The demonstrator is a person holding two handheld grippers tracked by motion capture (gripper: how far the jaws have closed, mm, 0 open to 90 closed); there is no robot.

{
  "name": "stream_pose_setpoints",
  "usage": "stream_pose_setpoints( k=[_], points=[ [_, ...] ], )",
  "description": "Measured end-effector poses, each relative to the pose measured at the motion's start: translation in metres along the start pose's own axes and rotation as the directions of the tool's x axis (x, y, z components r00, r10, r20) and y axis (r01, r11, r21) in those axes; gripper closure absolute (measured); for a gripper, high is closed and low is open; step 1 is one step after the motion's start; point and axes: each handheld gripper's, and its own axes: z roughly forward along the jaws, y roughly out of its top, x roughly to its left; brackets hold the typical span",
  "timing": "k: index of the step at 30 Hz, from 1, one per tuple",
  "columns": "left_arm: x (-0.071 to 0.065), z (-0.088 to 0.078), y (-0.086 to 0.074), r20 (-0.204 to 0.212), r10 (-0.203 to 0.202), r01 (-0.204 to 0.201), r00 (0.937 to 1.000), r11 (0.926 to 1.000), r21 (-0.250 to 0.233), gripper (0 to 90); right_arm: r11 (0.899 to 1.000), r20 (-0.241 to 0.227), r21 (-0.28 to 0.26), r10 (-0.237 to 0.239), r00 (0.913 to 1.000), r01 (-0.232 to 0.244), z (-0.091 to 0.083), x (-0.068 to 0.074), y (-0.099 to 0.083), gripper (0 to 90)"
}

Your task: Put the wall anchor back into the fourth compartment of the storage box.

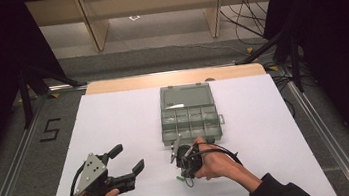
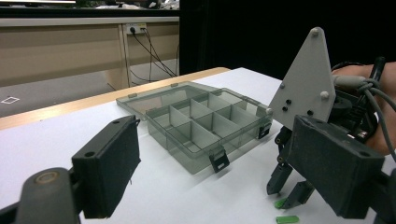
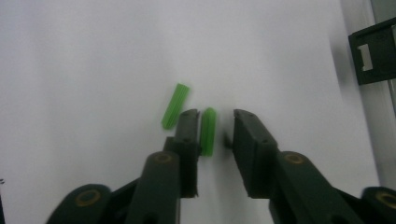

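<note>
Left gripper [image 1: 130,160] sat at the table's [image 1: 114,115] near left, jaws spread wide, nothing between them. In its own view both jaws were cut off by the bottom edge.

Right gripper [image 3: 211,130] pointed down just in front of the compartment box [image 1: 189,118]. Jaws partly closed around one green plug [image 3: 208,130]: it lay against the left pad, with a gap to the right pad, so no grip yet. Second green plug [image 3: 175,105] lay on the table just left of that jaw. From above, the hand [image 1: 215,162] hid most of both plugs. Box lid lay open; compartment contents unreadable.
</note>
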Motion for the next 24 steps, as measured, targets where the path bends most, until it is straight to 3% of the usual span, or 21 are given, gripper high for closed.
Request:
stream_pose_setpoints(
  k=[3,10,11,13,24],
  points=[
    [0.0004,0.0000,0.0000,-0.002,-0.001,0.001,1.0000,1.0000,0.000,15.8,1.000,0.001,0.006,-0.021,0.9998,0.021,0.0000,-0.0006,0.0001,77.0],
    [0.0001,0.0003,-0.0005,-0.001,-0.004,0.004,1.0000,1.0000,0.003,15.8,1.000,-0.010,0.014,-0.007,0.9999,0.008,0.0008,0.0004,0.0023,82.1],
    [0.0003,0.0002,-0.0004,-0.002,-0.003,0.003,1.0000,1.0000,0.003,15.9,0.999,-0.004,0.031,-0.041,0.9991,0.041,0.0006,-0.0020,0.0029,83.9],
    [0.0000,0.0004,-0.0004,-0.002,-0.006,0.006,1.0000,1.0000,0.002,15.9,1.000,-0.018,0.024,-0.016,0.9997,0.016,0.0010,0.0002,0.0041,84.3],
    [0.0006,0.0002,-0.0003,-0.004,-0.006,0.006,1.0000,1.0000,0.001,15.9,0.999,-0.003,0.029,-0.034,0.9994,0.034,-0.0014,-0.0023,0.0052,84.4]
  ],
)
